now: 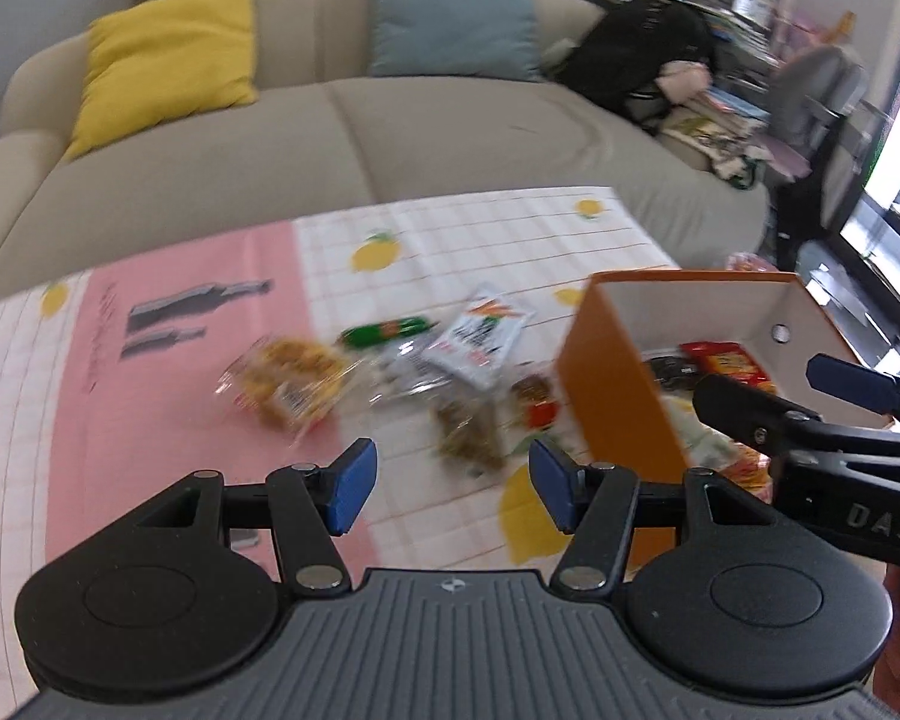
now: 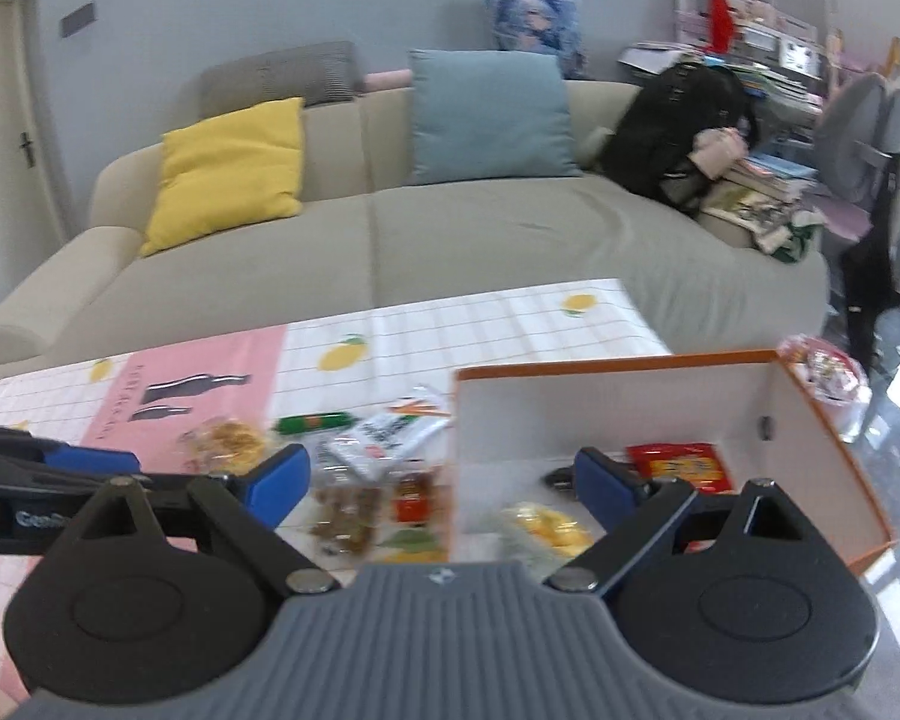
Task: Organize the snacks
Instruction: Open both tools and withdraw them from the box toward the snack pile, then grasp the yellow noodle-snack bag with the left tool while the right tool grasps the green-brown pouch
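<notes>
Both tilted downward over the lemon-print cloth-covered counter (image 1: 450, 228), the left claw (image 1: 450, 483) and right claw (image 2: 444, 489) hang released and empty beside the orange cardboard box (image 2: 834, 456).

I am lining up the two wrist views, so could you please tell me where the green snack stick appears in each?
Left wrist view: the green snack stick lies mid-frame on the tablecloth, left of the orange box.
Right wrist view: it lies left of centre, again left of the box.
Shared landmark: the white packet with orange carrots, just right of the stick.
</notes>
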Motion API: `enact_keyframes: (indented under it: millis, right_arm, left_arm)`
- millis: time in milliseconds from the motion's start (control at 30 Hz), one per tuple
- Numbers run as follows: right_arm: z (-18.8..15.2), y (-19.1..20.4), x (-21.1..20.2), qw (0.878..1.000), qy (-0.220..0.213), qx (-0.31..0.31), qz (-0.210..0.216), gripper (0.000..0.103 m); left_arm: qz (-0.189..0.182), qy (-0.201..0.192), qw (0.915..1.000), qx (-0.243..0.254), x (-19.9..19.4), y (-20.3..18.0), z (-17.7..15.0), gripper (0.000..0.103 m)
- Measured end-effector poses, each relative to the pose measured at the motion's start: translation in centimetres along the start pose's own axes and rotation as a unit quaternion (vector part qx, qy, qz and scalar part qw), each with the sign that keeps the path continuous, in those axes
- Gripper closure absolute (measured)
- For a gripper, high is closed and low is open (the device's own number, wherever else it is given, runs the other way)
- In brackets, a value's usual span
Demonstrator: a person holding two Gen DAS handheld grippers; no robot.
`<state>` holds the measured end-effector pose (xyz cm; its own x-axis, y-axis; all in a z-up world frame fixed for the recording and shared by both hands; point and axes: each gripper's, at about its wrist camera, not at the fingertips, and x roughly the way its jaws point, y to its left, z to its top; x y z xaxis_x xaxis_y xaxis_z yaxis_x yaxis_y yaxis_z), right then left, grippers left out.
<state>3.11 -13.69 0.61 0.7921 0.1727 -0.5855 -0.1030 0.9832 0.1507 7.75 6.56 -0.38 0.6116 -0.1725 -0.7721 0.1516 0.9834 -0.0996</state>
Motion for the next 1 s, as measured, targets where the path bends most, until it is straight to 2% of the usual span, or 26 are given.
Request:
enact_keyframes:
  millis: [267,467,633,767,1000]
  right_arm:
    - [-1.2,5.2,2.5,0.998,0.007,-0.06,0.035,0.015]
    - [-1.2,7.6,5.6,0.995,0.027,-0.091,0.039,0.017]
    - [-1.4,8.3,8.0,0.993,0.049,-0.101,0.037,0.017]
    - [-1.5,8.7,10.7,0.991,0.073,-0.104,0.037,0.028]
    - [-1.5,9.4,14.8,0.987,0.103,-0.117,0.039,0.028]
  left_arm:
    - [0.004,0.004,0.9986,-0.053,0.7,5.0,-2.0,0.034]
    - [0.005,0.018,0.9971,-0.075,2.3,7.6,-2.7,0.034]
    - [0.005,0.023,0.9967,-0.078,3.9,9.2,-2.8,0.034]
    - [0.0,0.023,0.9961,-0.085,5.3,10.7,-2.6,0.034]
    - [-0.004,0.025,0.9973,-0.069,8.1,12.0,-1.0,0.031]
